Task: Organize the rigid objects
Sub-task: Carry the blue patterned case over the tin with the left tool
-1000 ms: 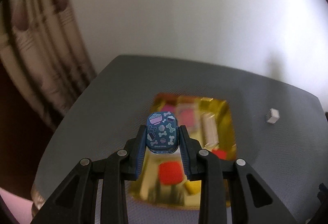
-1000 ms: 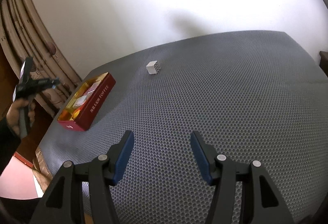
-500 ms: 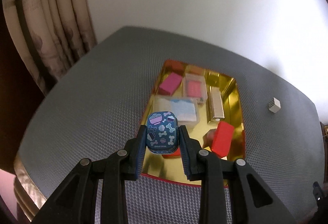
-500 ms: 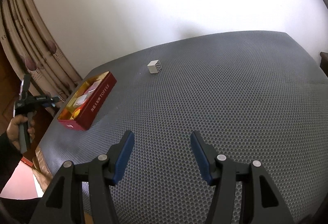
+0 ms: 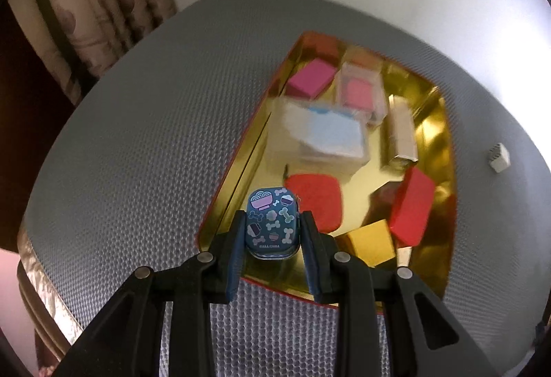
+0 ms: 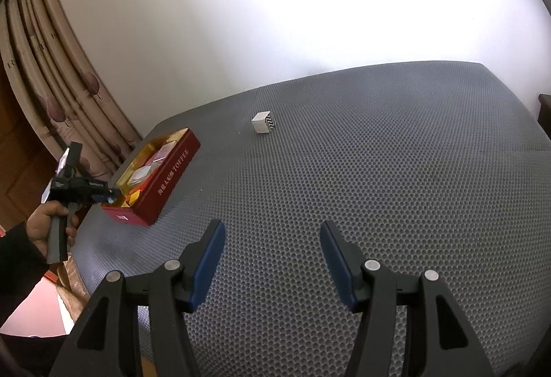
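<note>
Black two-finger tools with blue pads, held by a dark-sleeved person

Each tool, left (image 5: 272, 232) and right (image 6: 272, 260), has black angular arms with triangular cut-outs, round silver screws at the joints, and ribbed blue pads (image 6: 206, 260) inside the fingers. Seen from the right camera, the left tool has a grey handle; the hand (image 6: 46, 225) on it leaves a dark sleeve (image 6: 17, 260).

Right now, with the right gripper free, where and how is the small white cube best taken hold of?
Grip the white cube across two opposite side faces, coming from above. It sits flat and alone on the mat, clear of the tin, so its flat parallel sides suit the open right gripper, probably without any turning of the cube.
</note>
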